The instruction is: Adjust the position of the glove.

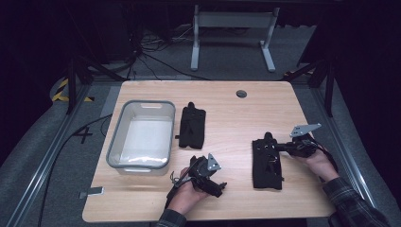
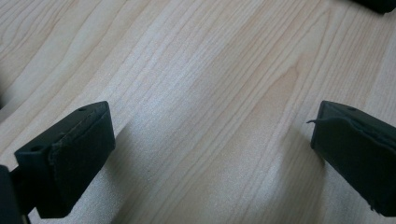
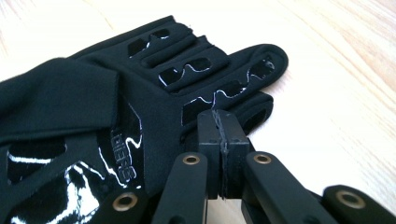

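Two black gloves lie flat on the wooden table. One glove rests beside the bin; the other glove is at the right, with glossy patches on its back. My right gripper is shut, its tips against the finger end of that right glove; I see no fabric between the pads. My left gripper hovers low over bare wood near the front edge, open, its fingers far apart with nothing between them.
A grey plastic bin stands at the table's left, its inside pale. A round cable hole sits near the far edge. Bare wood lies between the two gloves. Cables and a white desk frame are on the floor beyond.
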{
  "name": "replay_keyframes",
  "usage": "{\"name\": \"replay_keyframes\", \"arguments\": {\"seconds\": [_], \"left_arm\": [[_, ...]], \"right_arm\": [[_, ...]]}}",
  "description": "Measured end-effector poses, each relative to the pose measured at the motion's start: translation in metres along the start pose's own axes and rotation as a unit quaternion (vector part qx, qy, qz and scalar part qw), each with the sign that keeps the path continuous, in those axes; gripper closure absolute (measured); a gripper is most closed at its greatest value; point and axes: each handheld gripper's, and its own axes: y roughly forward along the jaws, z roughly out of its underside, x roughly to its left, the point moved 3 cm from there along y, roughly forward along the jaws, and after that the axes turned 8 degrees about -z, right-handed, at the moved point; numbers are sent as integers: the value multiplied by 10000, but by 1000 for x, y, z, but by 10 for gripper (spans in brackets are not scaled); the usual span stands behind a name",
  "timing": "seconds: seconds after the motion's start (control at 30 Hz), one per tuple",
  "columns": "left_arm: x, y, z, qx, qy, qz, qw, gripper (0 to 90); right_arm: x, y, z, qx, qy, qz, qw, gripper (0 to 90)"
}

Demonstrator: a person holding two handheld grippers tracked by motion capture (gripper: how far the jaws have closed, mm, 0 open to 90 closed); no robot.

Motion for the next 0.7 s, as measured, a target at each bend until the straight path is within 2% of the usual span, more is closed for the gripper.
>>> {"name": "replay_keyframes", "arguments": {"seconds": [0.17, 0.33, 0.47, 0.6, 0.7], "left_arm": [[0, 0, 0, -1, -2, 0, 10000, 0], [0, 0, 0, 2, -23, -16, 10000, 0], [0, 0, 0, 2, -23, -18, 10000, 0], [0, 0, 0, 1, -23, -19, 10000, 0], [0, 0, 0, 2, -23, -20, 10000, 0]], "right_arm": [[-2, 4, -4, -26, -42, -18, 10000, 900], [-2, -10, -1, -277, 81, -13, 9996, 870], [3, -20, 12, -314, 203, 15, 9993, 759], [11, -28, 22, -296, 243, 148, 9992, 595], [15, -31, 31, -260, 315, 234, 9989, 505]]}}
